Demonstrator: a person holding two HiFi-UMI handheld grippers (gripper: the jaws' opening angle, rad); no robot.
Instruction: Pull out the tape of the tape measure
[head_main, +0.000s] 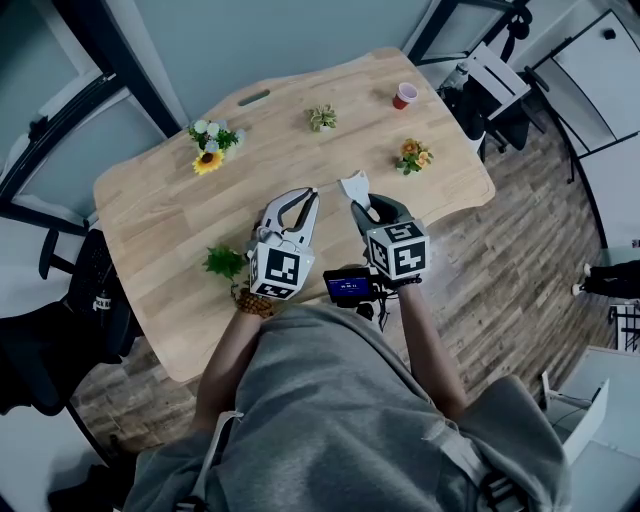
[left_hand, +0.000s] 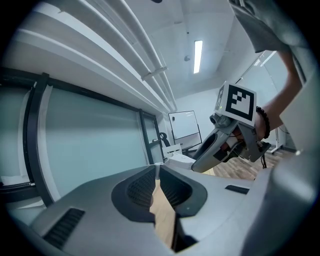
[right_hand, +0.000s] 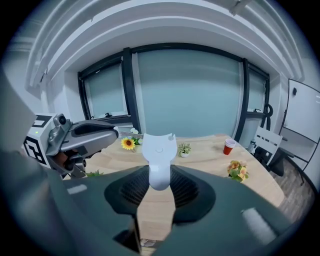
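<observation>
**Item: tape measure** (head_main: 355, 186), white case, held above the wooden surface (head_main: 170, 250), well clear of it.

**Right gripper** (head_main: 361, 203): jaws stand wide and are clamped on the narrow lower end of the case. The broad end sticks out past the tips.

**Left gripper** (head_main: 310, 192): jaws are drawn together at the tips, at 9 o'clock of the case. They appear to pinch the end of the tape (head_main: 328, 185), a thin strip spanning the short gap to the case.

**Also on the surface:** sunflower bunch (head_main: 208, 160) at 10 o'clock of the grippers, red cup (head_main: 404, 96) at 1 o'clock, both well apart from the work.

**Risks, as judged:**
- The hold on the tape end is slight, so a sideways or jerky pull could slip it free and let the tape snap back.
- The case is gripped by one end only, so a pull off its axis could twist it in the pads.
- The thin tape may buckle as it lengthens.

**View notes:**
- The right gripper view shows the case seated between its pads and the tape running to the left gripper's tip.
- The left gripper view shows its own tips met, but the tape there is too thin to make out.
- Only the head view shows both grippers against the surface.
</observation>
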